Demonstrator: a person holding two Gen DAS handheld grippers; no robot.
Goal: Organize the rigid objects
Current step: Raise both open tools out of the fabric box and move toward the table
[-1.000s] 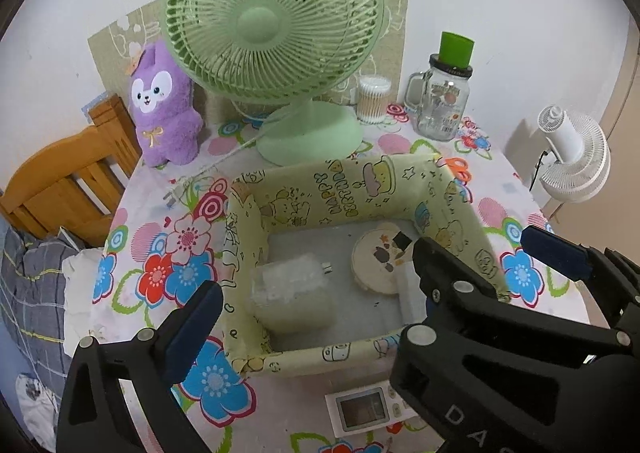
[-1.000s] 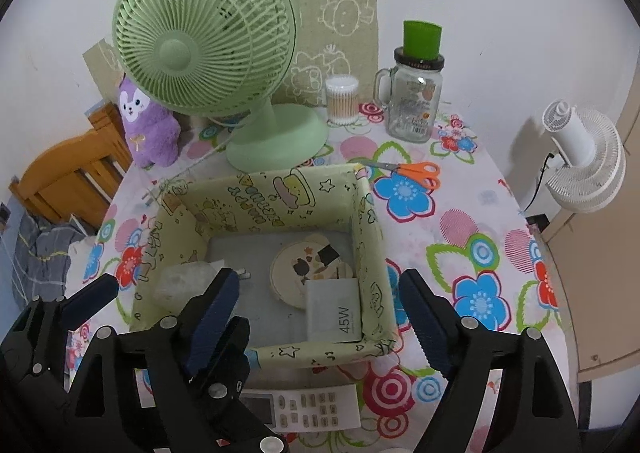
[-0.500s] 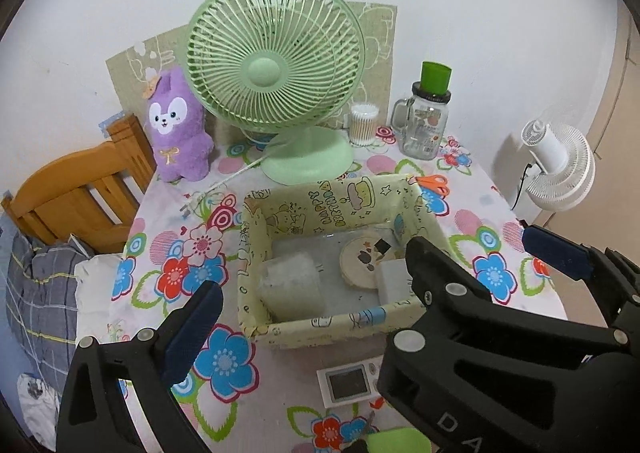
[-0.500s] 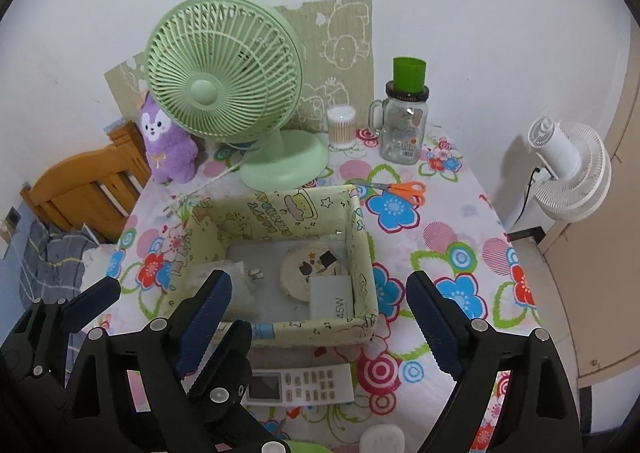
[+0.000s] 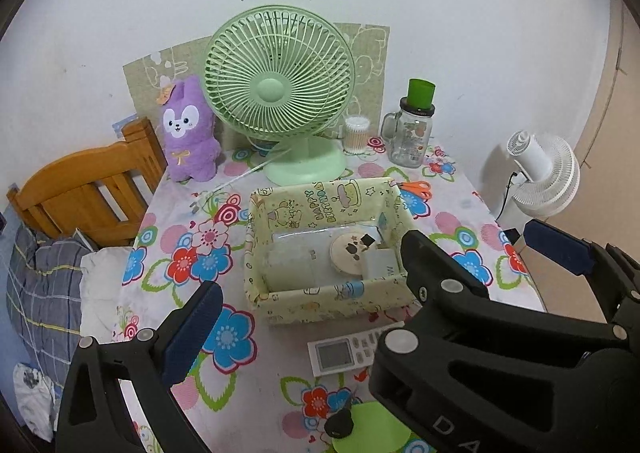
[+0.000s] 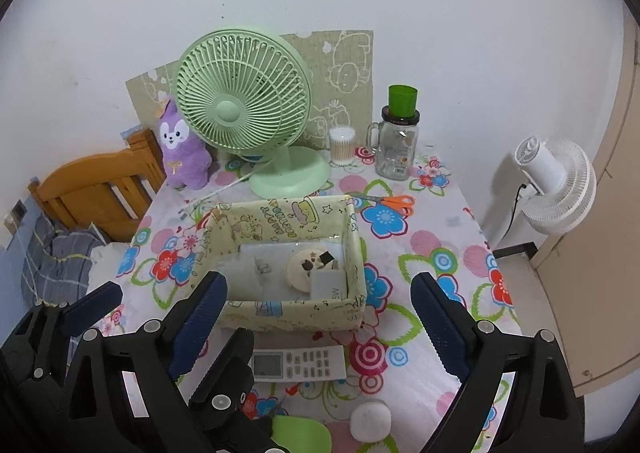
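Note:
A yellow cartoon-print box (image 5: 332, 299) (image 6: 288, 313) stands mid-table. It holds a clear plastic case (image 5: 294, 261), a round cream disc (image 5: 352, 251) and a white charger block (image 6: 328, 285). A white remote (image 6: 300, 365) (image 5: 344, 351) lies in front of the box. Nearer lie a white round puck (image 6: 370, 421) and a lime green piece (image 6: 300, 433). My right gripper (image 6: 318, 323) hangs above the remote, its jaws opening with nothing between them. My left gripper (image 5: 316, 317) is beside it on the left, open and empty, its right finger hidden under the right gripper.
At the back of the floral tablecloth (image 6: 440, 213) stand a green fan (image 6: 240, 113), a purple plush (image 6: 180, 149), a cotton-swab tub (image 6: 342, 145) and a glass jar (image 6: 396, 149). Orange scissors (image 6: 394, 203) lie behind the box. A wooden chair (image 5: 84, 189) is left, a white fan (image 6: 556, 189) right.
Both grippers have drawn back and up from the box, which looks smaller. The remote, the puck and the green piece have come into view. The right jaws stand wider.

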